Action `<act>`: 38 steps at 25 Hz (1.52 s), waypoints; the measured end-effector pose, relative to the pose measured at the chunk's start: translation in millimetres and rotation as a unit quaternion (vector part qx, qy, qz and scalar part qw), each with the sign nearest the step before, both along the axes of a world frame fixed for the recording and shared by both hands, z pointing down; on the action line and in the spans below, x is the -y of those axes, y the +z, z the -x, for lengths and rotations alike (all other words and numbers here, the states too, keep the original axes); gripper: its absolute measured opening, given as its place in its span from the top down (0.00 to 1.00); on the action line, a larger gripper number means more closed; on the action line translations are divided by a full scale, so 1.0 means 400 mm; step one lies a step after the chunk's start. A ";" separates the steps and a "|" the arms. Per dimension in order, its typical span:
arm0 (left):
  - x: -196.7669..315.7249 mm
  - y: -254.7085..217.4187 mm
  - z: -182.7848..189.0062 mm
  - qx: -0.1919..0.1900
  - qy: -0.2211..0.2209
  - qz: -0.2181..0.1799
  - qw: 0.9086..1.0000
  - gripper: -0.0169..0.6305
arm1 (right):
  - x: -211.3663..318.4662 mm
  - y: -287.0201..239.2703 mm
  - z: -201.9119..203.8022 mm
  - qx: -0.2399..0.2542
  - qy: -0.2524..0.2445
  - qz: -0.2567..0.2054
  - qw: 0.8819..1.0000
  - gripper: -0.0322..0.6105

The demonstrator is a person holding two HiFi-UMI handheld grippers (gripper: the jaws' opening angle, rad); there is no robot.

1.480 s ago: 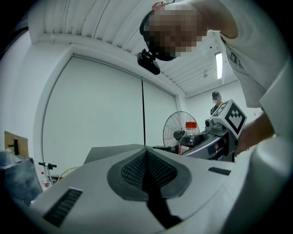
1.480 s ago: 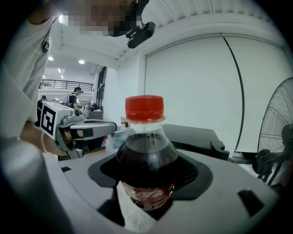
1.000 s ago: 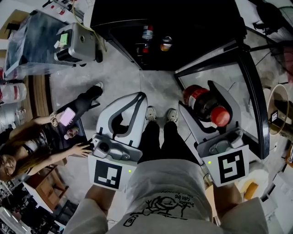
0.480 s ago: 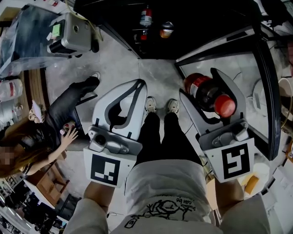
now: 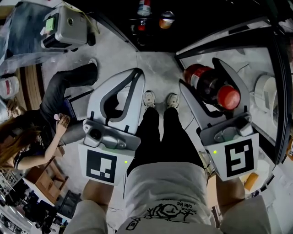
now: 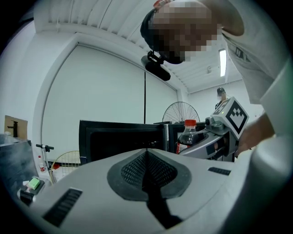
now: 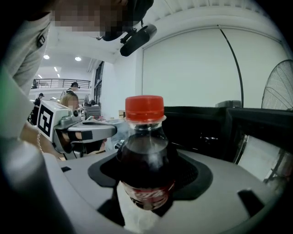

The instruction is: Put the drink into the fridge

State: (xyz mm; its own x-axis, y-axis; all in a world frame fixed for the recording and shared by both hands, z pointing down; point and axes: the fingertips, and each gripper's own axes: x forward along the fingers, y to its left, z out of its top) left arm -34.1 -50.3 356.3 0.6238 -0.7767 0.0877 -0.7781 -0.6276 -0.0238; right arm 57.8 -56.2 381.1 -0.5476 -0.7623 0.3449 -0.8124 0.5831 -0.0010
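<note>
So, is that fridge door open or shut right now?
Open: the glass door is swung out to the right, and a bottle shows inside the dark fridge.

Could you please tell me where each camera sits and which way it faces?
Head view: on the person's head, looking steeply down at the left gripper, the right gripper holding the bottle, and the fridge; shirt, legs, shoes show.
Left gripper view: on that gripper, looking along its shut jaws at the fridge; shirt at right.
Right gripper view: on that gripper, looking along jaws clamped on the bottle; shirt at left.
Shared: both gripper views show the fridge and the other gripper.
</note>
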 end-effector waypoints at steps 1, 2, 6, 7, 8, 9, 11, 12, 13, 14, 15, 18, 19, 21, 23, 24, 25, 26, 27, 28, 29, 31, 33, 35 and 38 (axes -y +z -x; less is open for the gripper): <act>0.004 0.011 -0.003 0.000 0.000 0.001 1.000 0.94 | 0.005 0.011 0.000 0.001 0.000 0.000 1.000 0.47; 0.009 0.024 -0.006 -0.001 0.000 0.003 1.000 0.94 | 0.011 0.025 0.000 0.001 0.001 0.001 1.000 0.47; 0.028 0.068 -0.016 0.001 0.002 0.006 1.000 0.94 | 0.032 0.078 -0.002 0.001 0.000 0.008 1.000 0.47; 0.031 0.076 -0.017 0.001 0.002 0.006 1.000 0.94 | 0.036 0.089 -0.002 0.000 -0.001 0.009 1.000 0.47; 0.035 0.082 -0.017 0.001 0.001 0.005 1.000 0.94 | 0.040 0.099 -0.001 -0.001 -0.001 0.010 1.000 0.47; 0.039 0.090 -0.017 0.001 0.001 0.004 1.000 0.94 | 0.045 0.109 0.000 -0.002 -0.001 0.011 1.000 0.47; 0.048 0.107 -0.018 0.001 0.000 0.003 1.000 0.94 | 0.054 0.128 0.002 -0.003 -0.001 0.011 1.000 0.47; 0.053 0.116 -0.019 0.001 0.000 0.003 1.000 0.94 | 0.059 0.138 0.003 -0.003 -0.001 0.011 1.000 0.47; 0.057 0.125 -0.021 0.001 0.001 0.002 1.000 0.94 | 0.063 0.148 0.002 -0.004 -0.001 0.011 1.000 0.47; 0.061 0.133 -0.023 0.001 0.001 0.002 1.000 0.94 | 0.067 0.158 0.002 -0.005 -0.001 0.010 1.000 0.47; 0.063 0.141 -0.025 0.000 0.003 0.001 1.000 0.94 | 0.071 0.166 0.001 -0.005 -0.001 0.010 1.000 0.47; 0.070 0.163 -0.027 -0.008 0.007 0.004 1.000 0.94 | 0.084 0.184 0.001 -0.007 0.001 0.006 1.000 0.47; 0.073 0.170 -0.027 -0.010 0.007 0.005 1.000 0.94 | 0.090 0.190 0.001 -0.007 0.002 0.005 1.000 0.47; 0.079 0.188 -0.025 -0.012 0.006 0.005 1.000 0.94 | 0.100 0.201 0.002 -0.007 0.004 0.004 1.000 0.47; 0.085 0.203 -0.026 -0.011 0.004 0.005 1.000 0.94 | 0.109 0.213 -0.001 -0.008 0.005 0.004 1.000 0.47; 0.089 0.209 -0.026 -0.010 0.003 0.004 1.000 0.94 | 0.114 0.218 -0.002 -0.010 0.005 0.003 1.000 0.47; 0.093 0.213 -0.026 -0.009 0.003 0.003 1.000 0.94 | 0.119 0.223 -0.003 -0.011 0.005 0.003 1.000 0.47; 0.099 0.215 -0.027 -0.009 0.003 0.001 1.000 0.94 | 0.125 0.227 -0.004 -0.013 0.005 0.002 1.000 0.47; 0.106 0.218 -0.028 -0.009 0.003 -0.001 1.000 0.94 | 0.132 0.231 -0.004 -0.014 0.006 0.001 1.000 0.47; 0.114 0.223 -0.029 -0.006 0.004 -0.003 1.000 0.94 | 0.140 0.236 -0.005 -0.015 0.007 0.000 1.000 0.47; 0.125 0.229 -0.032 -0.003 0.005 -0.006 1.000 0.94 | 0.151 0.242 -0.005 -0.016 0.008 -0.001 1.000 0.47; 0.155 0.245 -0.036 0.006 0.007 -0.011 1.000 0.94 | 0.178 0.256 -0.004 -0.018 0.010 -0.004 1.000 0.47; 0.181 0.258 -0.037 0.006 0.008 -0.013 1.000 0.94 | 0.201 0.268 -0.002 -0.021 0.012 -0.007 1.000 0.47; 0.200 0.261 -0.036 -0.001 0.006 -0.012 1.000 0.94 | 0.215 0.272 0.000 -0.024 0.012 -0.010 1.000 0.47; 0.229 0.270 -0.031 0.006 0.002 -0.018 1.000 0.94 | 0.237 0.283 0.004 -0.025 0.012 -0.013 1.000 0.47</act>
